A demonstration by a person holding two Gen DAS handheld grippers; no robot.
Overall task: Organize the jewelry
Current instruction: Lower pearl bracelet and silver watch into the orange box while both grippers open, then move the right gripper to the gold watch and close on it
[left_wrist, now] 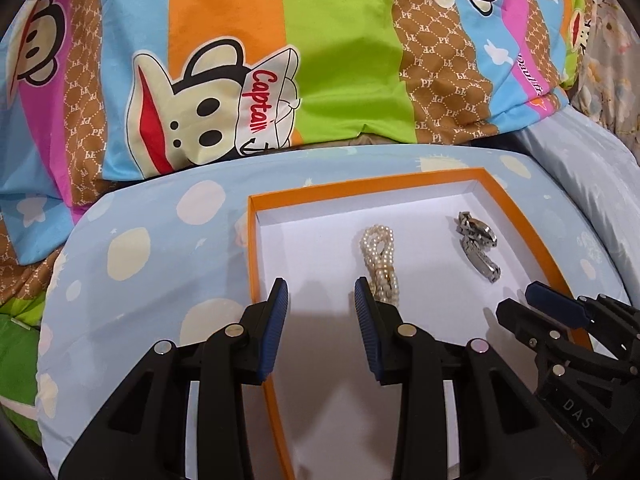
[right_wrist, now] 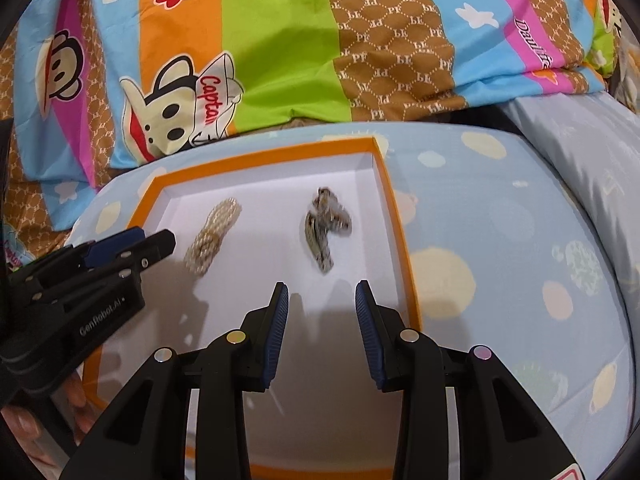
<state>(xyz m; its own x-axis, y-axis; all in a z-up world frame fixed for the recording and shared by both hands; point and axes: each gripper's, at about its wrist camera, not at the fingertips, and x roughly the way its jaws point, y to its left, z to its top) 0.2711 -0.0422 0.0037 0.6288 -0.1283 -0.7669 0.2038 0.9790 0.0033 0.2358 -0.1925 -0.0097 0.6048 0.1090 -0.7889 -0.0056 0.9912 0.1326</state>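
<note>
An orange-rimmed box (left_wrist: 253,248) with a white floor lies on a pale blue pillow. Inside it rest a bunched pearl necklace (left_wrist: 378,254) and a coiled silver metal bracelet (left_wrist: 478,242), apart from each other. My left gripper (left_wrist: 321,292) hovers open over the box's near left part, its right pad just beside the pearls' near end, nothing between its pads. In the right wrist view the pearls (right_wrist: 212,236) and the bracelet (right_wrist: 326,228) lie ahead of my right gripper (right_wrist: 322,296), which is open and empty over the box (right_wrist: 402,224). The left gripper (right_wrist: 156,238) enters from the left.
The pale blue dotted pillow (left_wrist: 160,264) carries the box. A bright cartoon-print quilt (left_wrist: 320,60) is heaped behind it. A second pale blue cushion (right_wrist: 592,168) lies at the right. A hand's fingers (right_wrist: 76,396) show under the left gripper. The right gripper (left_wrist: 520,300) enters from the right.
</note>
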